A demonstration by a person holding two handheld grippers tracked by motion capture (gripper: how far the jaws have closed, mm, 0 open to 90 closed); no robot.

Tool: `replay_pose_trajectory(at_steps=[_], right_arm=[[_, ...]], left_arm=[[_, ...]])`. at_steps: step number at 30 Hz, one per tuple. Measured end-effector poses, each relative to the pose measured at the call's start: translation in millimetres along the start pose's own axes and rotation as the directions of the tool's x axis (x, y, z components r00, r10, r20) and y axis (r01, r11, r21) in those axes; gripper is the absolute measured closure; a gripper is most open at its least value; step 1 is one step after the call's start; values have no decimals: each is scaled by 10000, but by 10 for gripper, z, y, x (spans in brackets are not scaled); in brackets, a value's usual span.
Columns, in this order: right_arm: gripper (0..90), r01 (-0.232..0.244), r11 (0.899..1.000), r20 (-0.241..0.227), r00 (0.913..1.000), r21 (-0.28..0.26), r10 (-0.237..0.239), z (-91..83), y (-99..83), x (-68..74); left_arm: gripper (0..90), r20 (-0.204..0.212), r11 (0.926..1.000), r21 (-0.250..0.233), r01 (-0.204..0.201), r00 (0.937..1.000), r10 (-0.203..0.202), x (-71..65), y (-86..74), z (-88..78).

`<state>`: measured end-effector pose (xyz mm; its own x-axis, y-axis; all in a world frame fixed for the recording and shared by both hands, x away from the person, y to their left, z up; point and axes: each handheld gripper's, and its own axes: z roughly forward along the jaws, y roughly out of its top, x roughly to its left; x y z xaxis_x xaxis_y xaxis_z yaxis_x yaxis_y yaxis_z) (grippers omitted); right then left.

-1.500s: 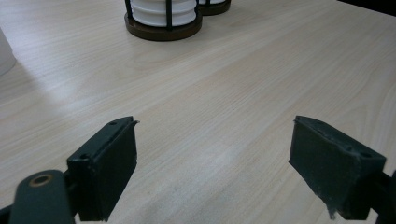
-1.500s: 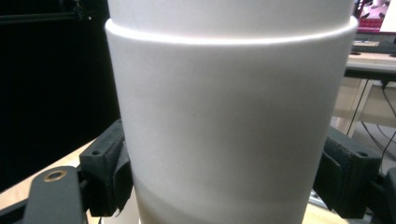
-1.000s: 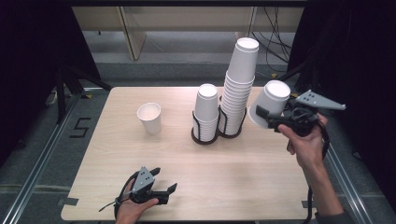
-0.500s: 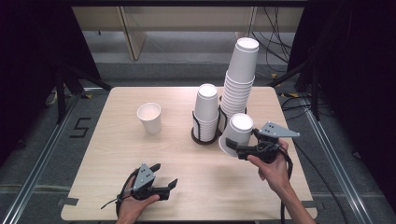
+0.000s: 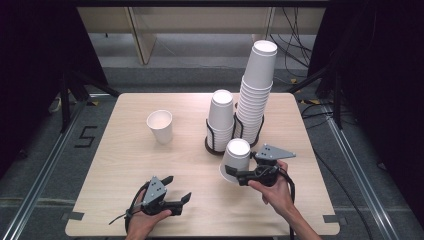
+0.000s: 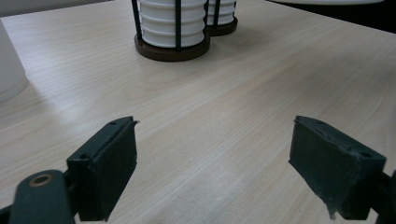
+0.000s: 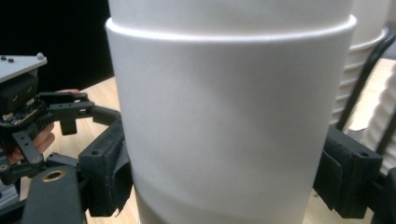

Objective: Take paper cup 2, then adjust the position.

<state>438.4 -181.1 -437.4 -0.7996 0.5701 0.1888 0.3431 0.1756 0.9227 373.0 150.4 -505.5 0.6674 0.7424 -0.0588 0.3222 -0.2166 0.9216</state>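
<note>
Lowered toward the near side of the surface (image 5: 125,150) since a moment ago, the right tool (image 5: 239,176) grips an upside-down paper cup (image 5: 235,159) between its jaws, tilted just in front of the cup holder (image 5: 220,145). Left of it, the left tool (image 5: 176,191) rests released, jaws wide apart, holding nothing.

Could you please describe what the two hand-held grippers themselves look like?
Both the left gripper and the right gripper are black, each with two blocky black jaws, a grey three-cornered plate on top and a black trailing cable. A brass-coloured ring sits near each left jaw's base.
</note>
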Motion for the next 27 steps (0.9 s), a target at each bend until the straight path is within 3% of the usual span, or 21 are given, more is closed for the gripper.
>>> replay_pose_trajectory(at_steps=[3,7,11,12,13,14,15,16,20,21,27], right_arm=[[188,-185,9998,2,9998,81,185,25,-26,39],[188,54,9998,-325,9995,212,-48,110,-60,73],[188,1,9998,-380,9993,189,6,151,-60,105],[188,194,9995,-386,9991,231,-185,155,-57,103],[188,50,9995,-460,9989,314,-35,162,-59,122],[188,301,9993,-380,9988,231,-292,175,-59,123],[188,272,9992,-417,9988,287,-260,185,-61,136],[188,-14,9996,-568,9984,299,31,201,-65,163],[188,380,9992,-805,9961,130,-368,267,-55,182],[188,183,9995,-869,9961,274,-159,272,-52,207],[188,166,9992,-1154,9932,374,-121,389,-47,295]], left_arm=[[146,15,10000,-45,51,10000,-51,-5,-1,0],[146,51,10000,-79,-4,10000,4,-2,0,-6],[146,201,9995,-320,69,9998,-63,-9,-1,5],[146,144,9995,-278,137,9998,-133,-22,3,-3],[146,224,9994,-342,105,9997,-97,-20,3,0],[146,270,9990,-421,131,9996,-119,-27,5,4],[146,281,9992,-374,108,9996,-98,-32,7,-3],[146,439,9985,-530,122,9990,-99,-36,3,9],[146,817,9954,-951,102,9967,-24,-71,26,18],[146,840,9952,-975,117,9965,-35,-84,37,17],[146,1205,9925,-1212,138,9927,9,-134,61,116]])
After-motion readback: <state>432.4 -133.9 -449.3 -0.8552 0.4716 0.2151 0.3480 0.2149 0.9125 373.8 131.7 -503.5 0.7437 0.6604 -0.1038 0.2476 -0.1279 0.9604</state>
